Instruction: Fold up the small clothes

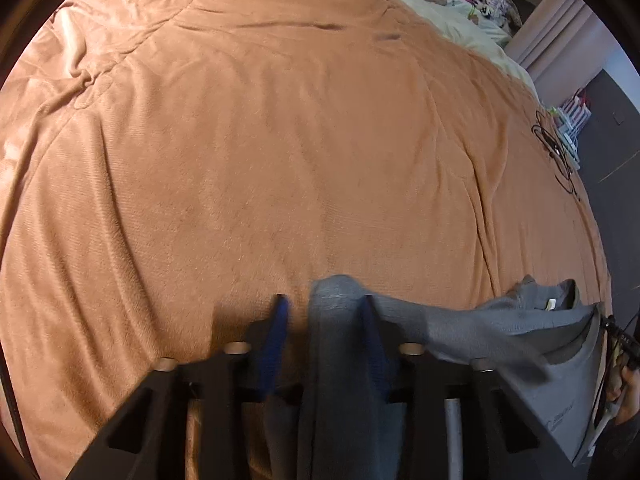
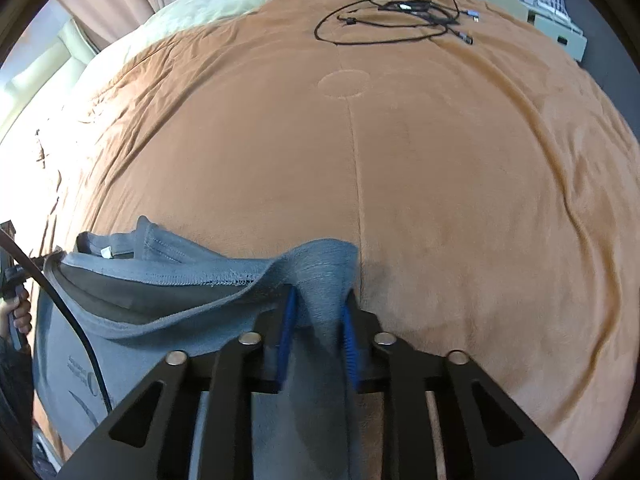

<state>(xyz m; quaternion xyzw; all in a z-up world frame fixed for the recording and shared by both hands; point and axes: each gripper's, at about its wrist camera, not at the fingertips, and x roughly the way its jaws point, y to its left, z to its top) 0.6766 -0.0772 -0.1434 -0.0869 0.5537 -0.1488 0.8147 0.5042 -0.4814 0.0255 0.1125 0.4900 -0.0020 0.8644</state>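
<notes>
One grey garment (image 2: 168, 280); two grippers, left gripper (image 1: 324, 304), right gripper (image 2: 320, 292); one brown blanket (image 2: 440, 160); one cable tangle (image 2: 400, 16).

Grey garment (image 2: 168, 304), bunched, on brown blanket (image 2: 440, 160)

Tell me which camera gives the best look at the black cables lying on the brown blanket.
The right wrist view. There the black cables lie in full loops with their plugs visible, far up the brown blanket. The left wrist view shows them only as a small, squeezed tangle at the blanket's right edge.
</notes>
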